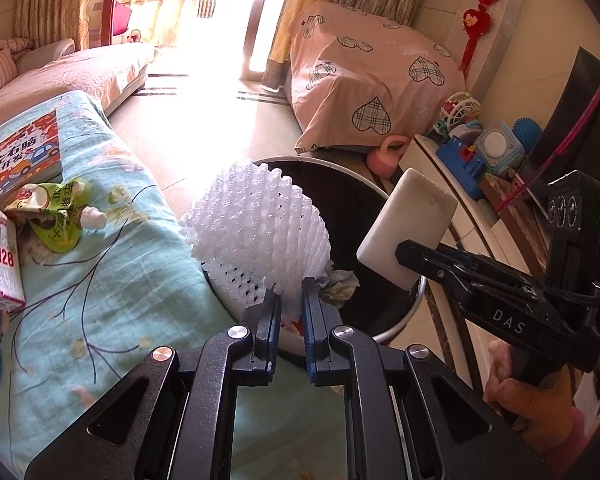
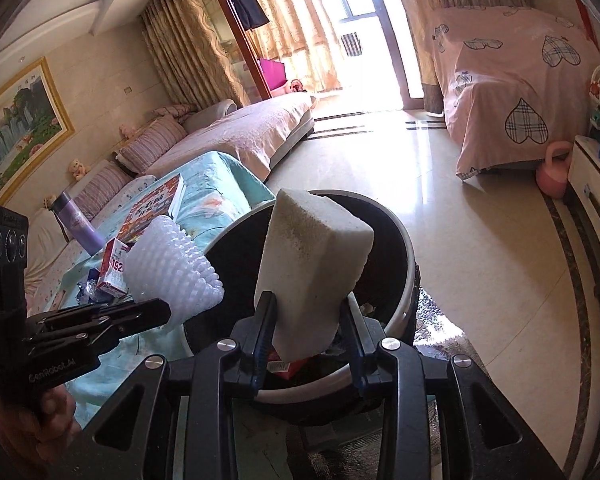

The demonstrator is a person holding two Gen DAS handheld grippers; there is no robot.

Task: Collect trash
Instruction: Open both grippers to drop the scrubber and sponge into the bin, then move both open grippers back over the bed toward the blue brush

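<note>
My left gripper [image 1: 291, 300] has its fingers pinching the lower edge of a white foam net [image 1: 256, 232], which I hold above the near rim of the bin [image 1: 396, 320], partly over the blue-green cloth on the tabletop [image 1: 140, 280]. My right gripper [image 2: 306, 328] has its fingers clamped on either side of a white sponge [image 2: 312, 264], standing tilted over the open mouth of the bin, whose black liner already holds crumpled paper [image 1: 340, 284] and a red wrapper [image 2: 280, 362]. On the tabletop to my left lie a crushed green pouch [image 1: 56, 216] with a white cap, a red-and-white carton [image 1: 0, 260] just beside it, and a picture book [image 1: 20, 156] behind them. A purple flask [image 2: 76, 222] stands farther back on the tabletop. Beyond the bin the tiled floor [image 2: 420, 184] runs toward a sofa [image 2: 236, 132] and a pink heart-print cover [image 1: 372, 76].
</note>
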